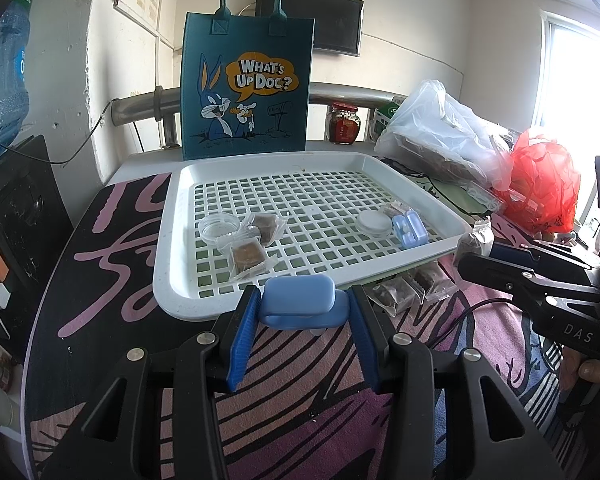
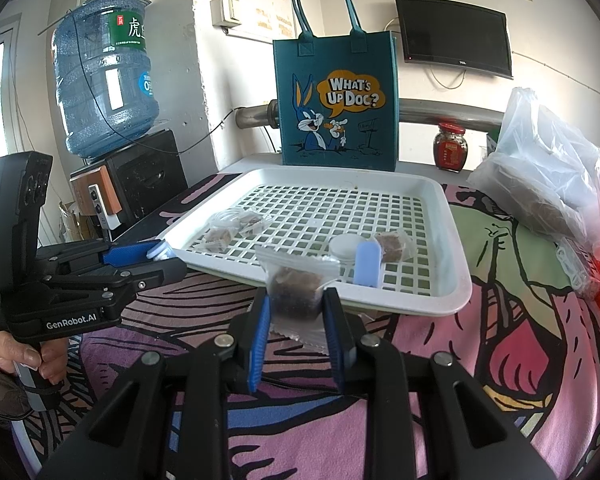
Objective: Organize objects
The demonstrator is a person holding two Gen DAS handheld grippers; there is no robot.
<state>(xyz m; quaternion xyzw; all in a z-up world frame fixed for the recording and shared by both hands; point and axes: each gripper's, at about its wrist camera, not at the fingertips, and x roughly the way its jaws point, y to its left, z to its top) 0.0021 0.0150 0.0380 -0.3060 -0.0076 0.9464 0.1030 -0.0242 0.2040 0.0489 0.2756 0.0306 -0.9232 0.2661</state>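
My left gripper (image 1: 302, 308) is shut on a light blue plastic case (image 1: 298, 306), held just in front of the near rim of the white slotted tray (image 1: 172, 280). My right gripper (image 2: 296, 300) is shut on a clear packet with a brown cake (image 2: 296, 290), held before the tray's near edge (image 2: 420, 306). In the tray lie two wrapped cakes (image 1: 256, 240) with a clear round lid (image 1: 219, 229) on the left, and a white round lid (image 1: 374, 222), another blue case (image 1: 410, 232) and a wrapped cake (image 2: 392, 246) on the right.
Two more wrapped cakes (image 1: 412, 288) lie on the patterned cloth right of the tray. A blue cartoon tote bag (image 1: 246, 92) stands behind the tray. Plastic bags (image 1: 440, 136), a red bag (image 1: 544, 184) and a jar (image 1: 343, 123) crowd the right. A water jug (image 2: 104, 76) stands at left.
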